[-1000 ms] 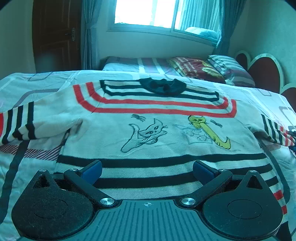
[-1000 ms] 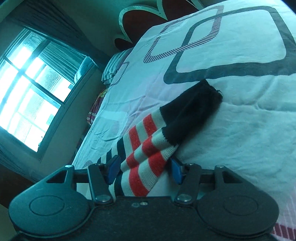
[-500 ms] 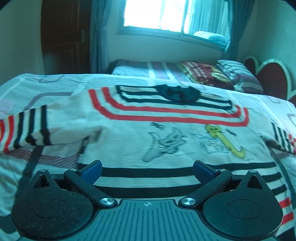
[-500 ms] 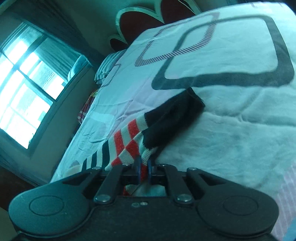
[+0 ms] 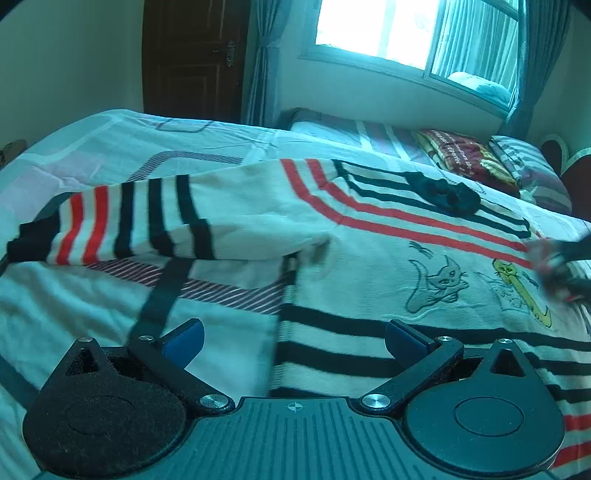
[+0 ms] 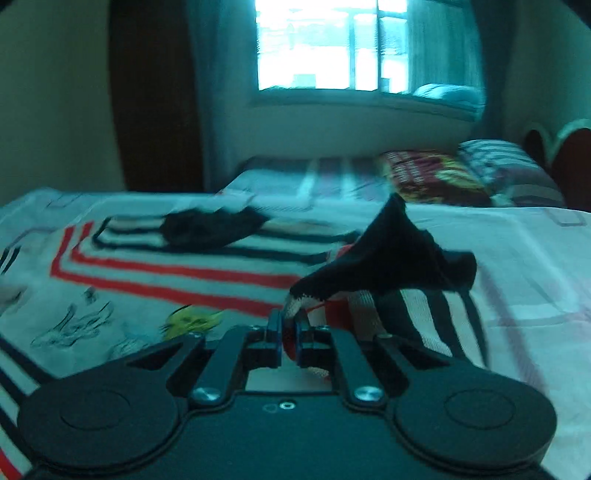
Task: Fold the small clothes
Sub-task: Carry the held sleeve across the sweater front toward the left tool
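A small cream sweater [image 5: 369, 266] with red and black stripes and two cat drawings lies flat on the bed. Its left sleeve [image 5: 122, 225] stretches out to the left. My left gripper [image 5: 293, 338] is open and empty, low over the sweater's bottom left hem. My right gripper [image 6: 290, 334] is shut on the right sleeve [image 6: 384, 266] near its black cuff and holds it lifted over the sweater's chest [image 6: 159, 291]. That gripper and sleeve show blurred at the right edge of the left wrist view [image 5: 561, 262].
The bed has a white cover [image 5: 74, 306] with grey and striped shapes. Pillows [image 5: 480, 162] lie at the head under a window [image 5: 406, 33]. A dark door [image 5: 192, 59] stands at the back left. A headboard [image 6: 569, 158] is at the right.
My right gripper closed on the right sleeve, lifted it and swung it inward over the sweater's front. My left gripper shifted left toward the hem's left corner, still open.
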The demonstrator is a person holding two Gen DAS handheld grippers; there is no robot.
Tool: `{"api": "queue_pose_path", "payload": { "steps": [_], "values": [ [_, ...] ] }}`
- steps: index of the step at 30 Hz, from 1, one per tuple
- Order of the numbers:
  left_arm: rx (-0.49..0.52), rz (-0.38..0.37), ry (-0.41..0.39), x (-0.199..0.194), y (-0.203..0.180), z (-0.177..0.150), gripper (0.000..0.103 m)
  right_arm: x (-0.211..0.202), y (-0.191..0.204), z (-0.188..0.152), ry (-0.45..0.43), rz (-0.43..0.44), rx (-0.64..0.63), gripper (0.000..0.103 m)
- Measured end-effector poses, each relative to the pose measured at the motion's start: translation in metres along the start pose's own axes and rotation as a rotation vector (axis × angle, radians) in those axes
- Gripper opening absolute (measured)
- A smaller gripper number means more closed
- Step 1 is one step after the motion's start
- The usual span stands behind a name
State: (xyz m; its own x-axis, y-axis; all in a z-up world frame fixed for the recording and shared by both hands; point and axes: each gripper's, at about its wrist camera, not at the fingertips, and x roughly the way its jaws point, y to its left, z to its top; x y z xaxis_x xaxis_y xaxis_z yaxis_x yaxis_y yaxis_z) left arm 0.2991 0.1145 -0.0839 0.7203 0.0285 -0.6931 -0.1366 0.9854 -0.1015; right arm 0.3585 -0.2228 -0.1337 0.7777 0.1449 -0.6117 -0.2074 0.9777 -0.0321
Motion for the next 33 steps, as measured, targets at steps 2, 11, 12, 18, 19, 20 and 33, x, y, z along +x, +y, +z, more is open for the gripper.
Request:
{"api": "queue_pose_path", "payload": {
  "steps": [2, 11, 12, 18, 19, 20, 33],
  "values": [
    [-0.002, 0.008, -0.002, -0.004, 0.007, -0.001, 0.103, 0.013, 0.041, -0.008, -0.010, -0.060, -0.136, 0.019],
    [-0.053, 0.020, 0.013, -0.001, 0.027, -0.008, 0.103, -0.019, 0.054, -0.012, -0.082, -0.027, -0.150, 0.042],
    [-0.056, 0.015, 0.016, 0.000, 0.026, -0.009, 0.103, -0.020, 0.057, -0.011, -0.082, -0.017, -0.156, 0.041],
    [-0.044, -0.027, -0.007, -0.002, 0.007, -0.004, 0.103, 0.011, 0.072, -0.007, -0.065, -0.035, -0.292, 0.039],
    [-0.044, -0.032, -0.012, -0.003, 0.006, -0.003, 0.103, 0.015, 0.074, -0.006, -0.070, -0.045, -0.292, 0.036],
    [-0.047, -0.032, -0.017, -0.003, 0.006, -0.002, 0.103, 0.016, 0.074, -0.004, -0.064, -0.048, -0.280, 0.012],
    [-0.164, -0.289, -0.007, 0.038, -0.032, 0.028, 0.103, -0.019, 0.077, -0.011, -0.152, -0.017, -0.161, 0.044]
  ]
}}
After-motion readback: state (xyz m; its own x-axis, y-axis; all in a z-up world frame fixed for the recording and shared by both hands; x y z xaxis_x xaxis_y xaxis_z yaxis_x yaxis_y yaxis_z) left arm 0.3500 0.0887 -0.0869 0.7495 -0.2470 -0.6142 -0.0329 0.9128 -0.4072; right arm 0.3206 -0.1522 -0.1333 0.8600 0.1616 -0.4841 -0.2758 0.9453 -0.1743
